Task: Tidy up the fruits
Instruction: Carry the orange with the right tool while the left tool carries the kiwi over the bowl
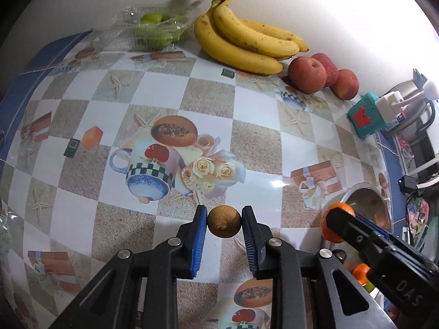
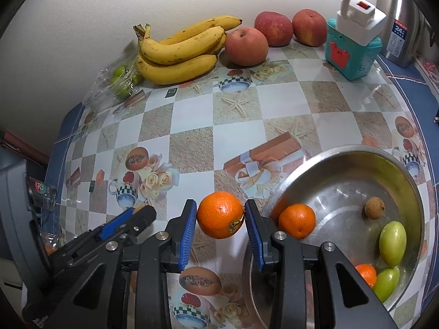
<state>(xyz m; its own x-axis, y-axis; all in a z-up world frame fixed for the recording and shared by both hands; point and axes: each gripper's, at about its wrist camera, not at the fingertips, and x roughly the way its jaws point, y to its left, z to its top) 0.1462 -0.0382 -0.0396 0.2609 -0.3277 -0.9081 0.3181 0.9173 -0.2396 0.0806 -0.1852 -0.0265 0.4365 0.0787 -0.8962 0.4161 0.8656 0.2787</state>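
The left tongs (image 1: 224, 221) are pinching a small brown longan (image 1: 224, 221) above the desk (image 1: 255, 115); being round, it could be slipping free. The right tongs (image 2: 220, 215) are clamping an orange (image 2: 220, 215) beside the steel bowl (image 2: 411, 189), risking clipping its rim.

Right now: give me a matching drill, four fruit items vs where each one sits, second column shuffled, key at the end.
Things
1. small brown fruit
2. large orange
3. banana bunch
4. two green fruits

Places
A. in the steel bowl
B. between the left gripper pads
C. on the table by the wall, next to the apples
D. between the right gripper pads

Pairs: 1-B, 2-D, 3-C, 4-A
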